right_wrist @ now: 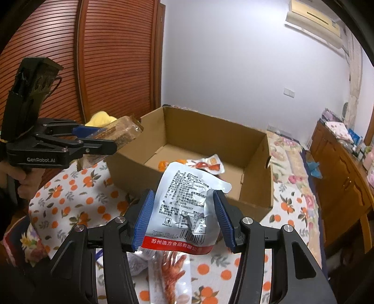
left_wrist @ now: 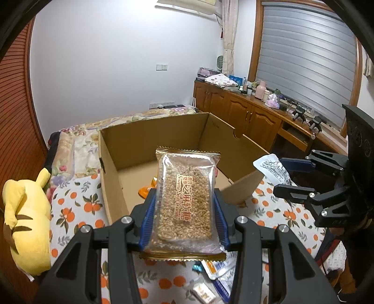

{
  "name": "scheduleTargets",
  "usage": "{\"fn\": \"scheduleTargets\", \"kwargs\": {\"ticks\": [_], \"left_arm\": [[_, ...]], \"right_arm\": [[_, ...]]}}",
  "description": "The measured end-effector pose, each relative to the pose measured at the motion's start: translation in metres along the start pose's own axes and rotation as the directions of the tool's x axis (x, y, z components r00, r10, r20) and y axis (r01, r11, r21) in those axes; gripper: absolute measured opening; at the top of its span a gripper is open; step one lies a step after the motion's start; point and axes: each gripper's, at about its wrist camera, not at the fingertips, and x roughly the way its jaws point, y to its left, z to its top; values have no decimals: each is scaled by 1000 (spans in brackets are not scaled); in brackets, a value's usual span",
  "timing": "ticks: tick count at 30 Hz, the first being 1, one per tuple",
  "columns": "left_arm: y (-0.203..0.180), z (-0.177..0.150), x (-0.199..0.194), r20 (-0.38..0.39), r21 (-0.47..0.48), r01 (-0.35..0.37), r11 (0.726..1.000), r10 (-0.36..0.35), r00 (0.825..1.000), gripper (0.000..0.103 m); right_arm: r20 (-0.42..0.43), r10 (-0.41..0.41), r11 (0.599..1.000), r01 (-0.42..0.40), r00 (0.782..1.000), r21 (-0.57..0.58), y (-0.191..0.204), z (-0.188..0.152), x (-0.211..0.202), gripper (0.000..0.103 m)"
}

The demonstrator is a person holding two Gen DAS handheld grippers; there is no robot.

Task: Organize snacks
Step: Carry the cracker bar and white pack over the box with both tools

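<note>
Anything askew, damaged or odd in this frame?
Nothing spilled. The silver pouch in the right gripper is creased and dented, bent between the pads. The sesame candy pack sits straight in the left gripper. The cardboard box looks intact.

Yellow plush toy [left_wrist: 25,224] lies at the near left on the bed's orange-print cover [left_wrist: 77,205]. A floral quilt [left_wrist: 77,145] is spread further back. Slatted wooden wardrobe doors [right_wrist: 112,58] stand left. Wooden cabinets [left_wrist: 236,110] run along the right wall, their top cluttered with bottles, a pink jug [left_wrist: 261,89] and folded cloth. Grey window blind [left_wrist: 306,53] above. Air conditioner [right_wrist: 314,22] high on the wall.
</note>
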Motion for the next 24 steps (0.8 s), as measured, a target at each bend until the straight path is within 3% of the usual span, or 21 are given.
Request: {"fn": "scheduleTargets", "kwargs": {"ticks": [11, 24], "left_arm": [[10, 36, 40, -20, 26, 0, 1000, 0, 1000, 44], [29, 42, 81, -76, 11, -30, 1000, 30, 997, 46]], "right_arm": [[-1, 8, 1000, -8, 1000, 3, -27, 31, 33, 54], [-24, 46, 999, -45, 999, 19, -45, 52, 83, 54]]}}
